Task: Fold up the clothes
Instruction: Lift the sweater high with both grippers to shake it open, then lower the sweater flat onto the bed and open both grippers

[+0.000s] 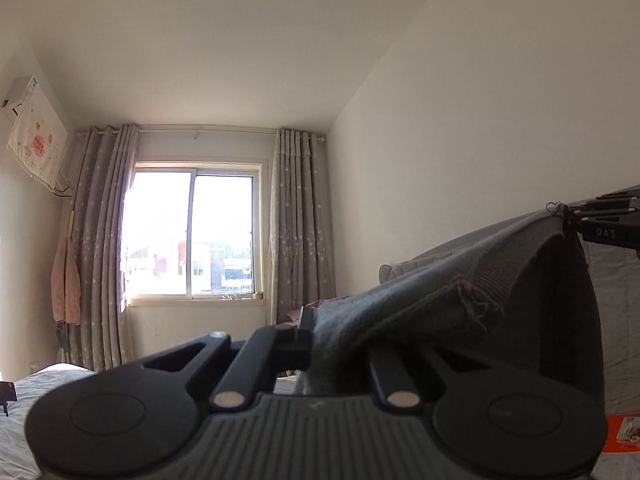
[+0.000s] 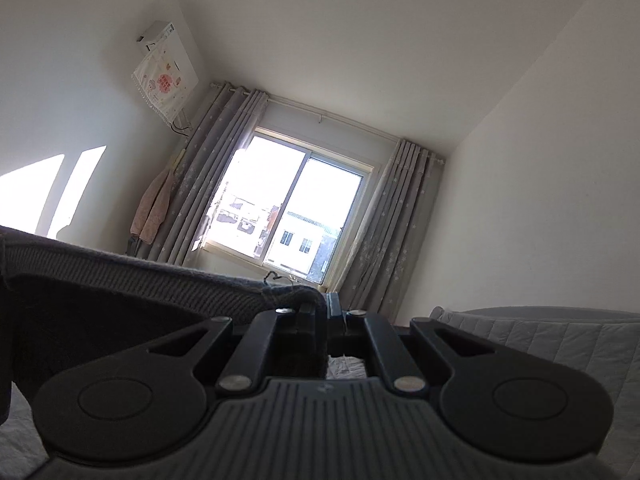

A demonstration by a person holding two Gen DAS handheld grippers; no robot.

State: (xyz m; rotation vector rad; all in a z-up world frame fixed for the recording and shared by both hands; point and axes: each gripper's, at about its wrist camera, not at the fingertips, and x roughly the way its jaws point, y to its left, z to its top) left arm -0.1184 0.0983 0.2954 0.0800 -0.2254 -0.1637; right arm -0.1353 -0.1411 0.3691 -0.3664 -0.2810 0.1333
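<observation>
While both pinch a grey sweater (image 1: 460, 280), the left claw (image 1: 308, 336) grips one edge and the right claw (image 2: 322, 312) a ribbed corner, stretching it aloft over the bed (image 1: 24, 432), facing the window (image 1: 192, 232).

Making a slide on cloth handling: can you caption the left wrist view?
Left tool pinches a dark grey knit garment, held up with the right tool, before a curtained window.

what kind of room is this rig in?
Most likely a home bedroom: a bed with pale rumpled bedding, grey star-patterned curtains around a sliding window, and a cloth-covered wall air conditioner.
</observation>
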